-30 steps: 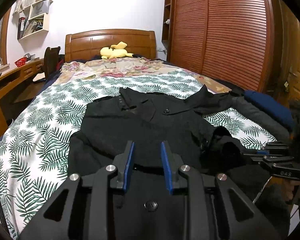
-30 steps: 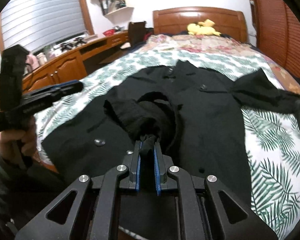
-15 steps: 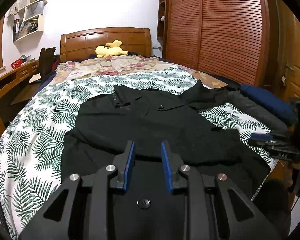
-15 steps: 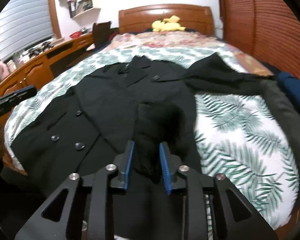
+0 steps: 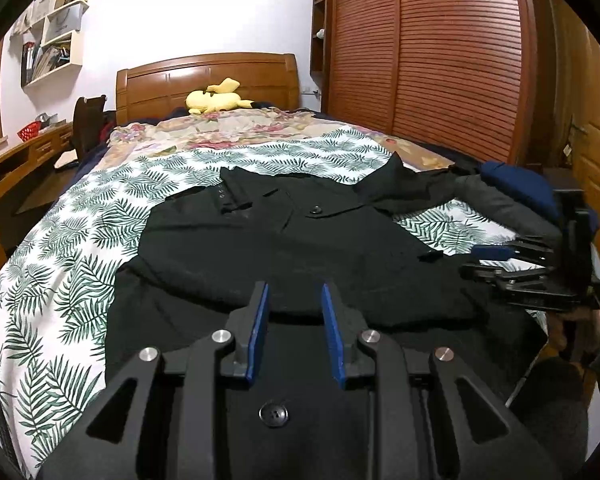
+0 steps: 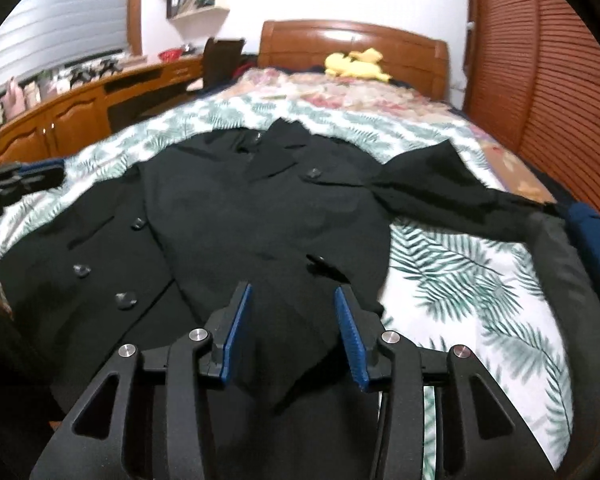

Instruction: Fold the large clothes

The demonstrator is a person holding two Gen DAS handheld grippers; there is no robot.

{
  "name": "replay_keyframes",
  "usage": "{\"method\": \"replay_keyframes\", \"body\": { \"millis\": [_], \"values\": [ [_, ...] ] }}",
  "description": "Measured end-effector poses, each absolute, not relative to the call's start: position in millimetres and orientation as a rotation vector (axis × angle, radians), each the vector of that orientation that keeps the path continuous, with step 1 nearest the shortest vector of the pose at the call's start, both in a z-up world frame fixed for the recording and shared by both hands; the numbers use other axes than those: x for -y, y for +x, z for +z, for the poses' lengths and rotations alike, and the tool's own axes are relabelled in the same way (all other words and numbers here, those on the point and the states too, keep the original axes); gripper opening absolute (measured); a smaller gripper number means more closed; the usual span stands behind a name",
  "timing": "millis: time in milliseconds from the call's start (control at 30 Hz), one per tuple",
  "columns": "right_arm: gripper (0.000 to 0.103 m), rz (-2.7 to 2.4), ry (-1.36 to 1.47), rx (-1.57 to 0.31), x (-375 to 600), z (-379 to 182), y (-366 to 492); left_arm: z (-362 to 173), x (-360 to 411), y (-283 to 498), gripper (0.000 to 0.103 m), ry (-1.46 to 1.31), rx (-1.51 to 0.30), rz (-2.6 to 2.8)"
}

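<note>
Black coat (image 6: pixel 260 216): flat on bed (image 6: pixel 460 280), beneath right gripper (image 6: pixel 292 316), jaws just opened, empty; left gripper (image 5: pixel 292 312) part-open, empty.

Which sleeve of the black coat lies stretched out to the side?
The sleeve on the brown slatted wardrobe's side, pointing toward the dark blue bundle; on the wooden desk's side none sticks out.

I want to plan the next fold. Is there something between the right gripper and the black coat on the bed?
Nothing visible does. The right gripper hangs directly over the black coat, its jaws just opened, with only coat fabric below the gap. The yellow plush toy lies far off by the headboard.
</note>
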State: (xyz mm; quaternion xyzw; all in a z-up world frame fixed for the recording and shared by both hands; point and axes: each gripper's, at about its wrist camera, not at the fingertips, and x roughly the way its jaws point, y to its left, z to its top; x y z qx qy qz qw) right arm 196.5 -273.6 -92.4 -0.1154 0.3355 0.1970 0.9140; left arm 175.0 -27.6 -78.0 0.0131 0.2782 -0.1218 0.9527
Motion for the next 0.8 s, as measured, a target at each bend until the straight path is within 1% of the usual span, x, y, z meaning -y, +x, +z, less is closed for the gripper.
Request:
{"method": "replay_keyframes", "body": {
  "millis": [133, 233, 333, 567, 800],
  "values": [
    [0.043, 0.434, -0.240, -0.753, 268.9, -116.0, 228.5, -83.9, 36.9, 176.6, 0.025, 0.061, -0.553, -0.227],
    [0.043, 0.433, -0.257, -0.803, 269.5, -136.7, 240.4, -87.3, 43.4, 178.8, 0.025, 0.058, -0.562, -0.224],
    [0.044, 0.457, -0.229, -0.816, 275.2, -150.1, 242.1, -89.5, 49.2, 180.4, 0.025, 0.070, -0.569, -0.211],
    [0.044, 0.468, -0.226, -0.783, 279.1, -154.8, 236.2, -90.5, 55.8, 182.8, 0.025, 0.098, -0.527, -0.186],
    [0.044, 0.470, -0.208, -0.760, 279.6, -156.5, 232.5, -98.9, 65.0, 218.7, 0.025, 0.042, -0.577, -0.243]
  ]
}}
